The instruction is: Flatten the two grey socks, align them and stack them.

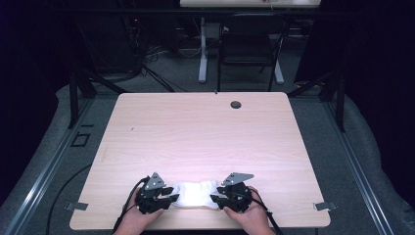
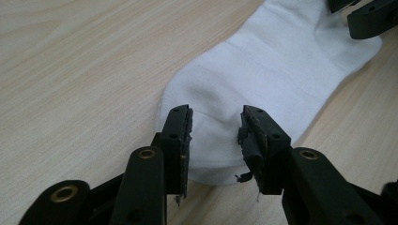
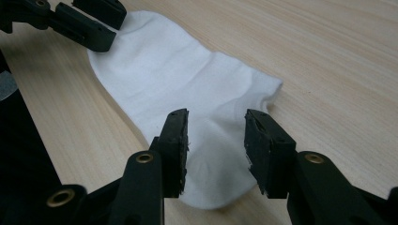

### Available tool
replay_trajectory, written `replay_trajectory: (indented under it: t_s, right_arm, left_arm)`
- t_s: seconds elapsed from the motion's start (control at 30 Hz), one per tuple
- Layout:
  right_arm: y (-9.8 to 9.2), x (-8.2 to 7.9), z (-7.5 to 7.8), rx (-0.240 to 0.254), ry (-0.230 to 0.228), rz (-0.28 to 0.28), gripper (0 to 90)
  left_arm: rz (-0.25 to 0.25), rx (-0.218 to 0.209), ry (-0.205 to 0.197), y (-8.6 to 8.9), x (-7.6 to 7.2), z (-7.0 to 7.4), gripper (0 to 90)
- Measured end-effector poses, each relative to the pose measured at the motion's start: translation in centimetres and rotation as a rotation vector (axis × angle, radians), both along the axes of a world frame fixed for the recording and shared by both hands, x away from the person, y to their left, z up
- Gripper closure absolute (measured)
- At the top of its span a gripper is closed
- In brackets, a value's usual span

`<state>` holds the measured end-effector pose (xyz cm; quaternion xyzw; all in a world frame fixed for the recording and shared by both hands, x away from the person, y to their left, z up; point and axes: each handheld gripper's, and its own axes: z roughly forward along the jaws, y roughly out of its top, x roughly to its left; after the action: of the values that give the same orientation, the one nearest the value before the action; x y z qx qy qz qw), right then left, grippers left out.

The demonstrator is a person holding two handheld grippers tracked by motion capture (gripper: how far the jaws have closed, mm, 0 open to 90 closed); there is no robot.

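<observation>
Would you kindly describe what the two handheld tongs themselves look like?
Both the left tongs and right tongs are black, with brass-coloured rivets, worn dark pads and a grey three-cornered plate on top. Black cables trail back from them.

Left hand-held gripper (image 1: 165, 198) and right hand-held gripper (image 1: 216, 199) low, facing inward, jaws apart.

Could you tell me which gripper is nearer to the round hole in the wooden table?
Right. The right gripper sits almost straight below the hole; the left gripper lies farther off to the left.
</observation>
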<state>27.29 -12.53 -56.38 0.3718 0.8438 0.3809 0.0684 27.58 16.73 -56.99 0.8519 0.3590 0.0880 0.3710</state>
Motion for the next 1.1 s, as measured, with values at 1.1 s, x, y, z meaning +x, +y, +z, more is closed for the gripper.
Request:
replay_trajectory:
  t_s: [1.1]
  right_arm:
    - [0.5, 1.8, -1.0, -0.023, 0.006, -0.046, 62.0]
  left_arm:
    - [0.034, -0.016, -0.017, 0.1, 2.2, -0.7, 59.9]
